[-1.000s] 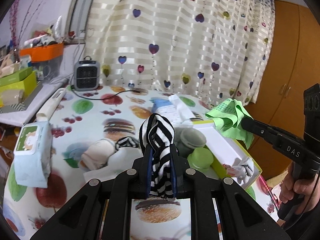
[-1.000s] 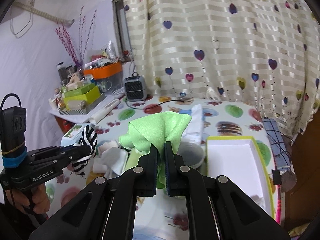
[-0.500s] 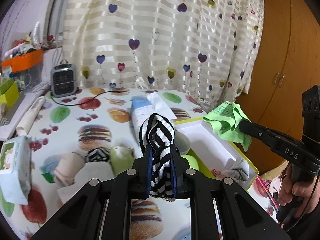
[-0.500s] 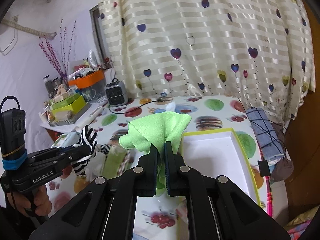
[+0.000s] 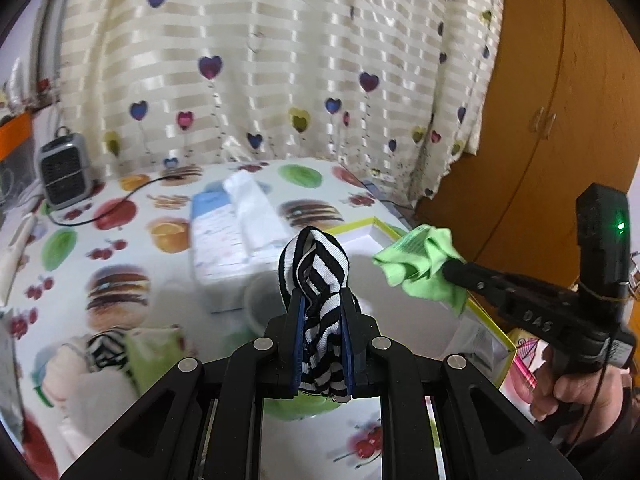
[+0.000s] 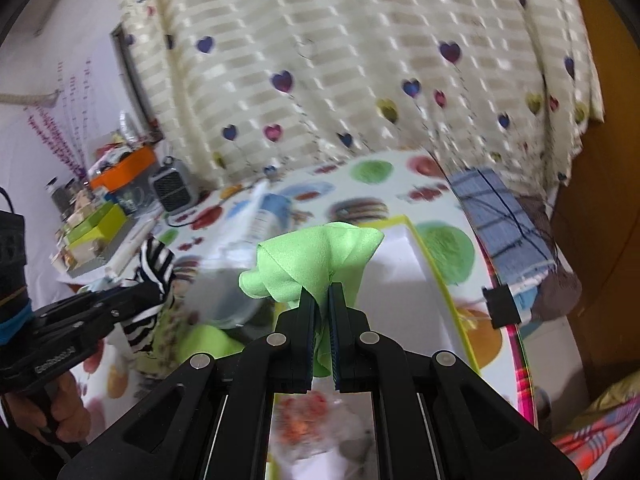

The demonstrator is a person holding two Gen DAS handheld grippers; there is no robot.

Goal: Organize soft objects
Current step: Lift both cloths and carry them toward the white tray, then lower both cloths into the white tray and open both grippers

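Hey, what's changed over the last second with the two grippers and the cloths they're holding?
Both grippers have swung toward the right side of the table, bringing the white box with the yellow rim closer. The left gripper stays clamped on the black-and-white striped cloth, the right gripper on the green cloth. Nothing was released. The tissue pack and small heater stayed put.
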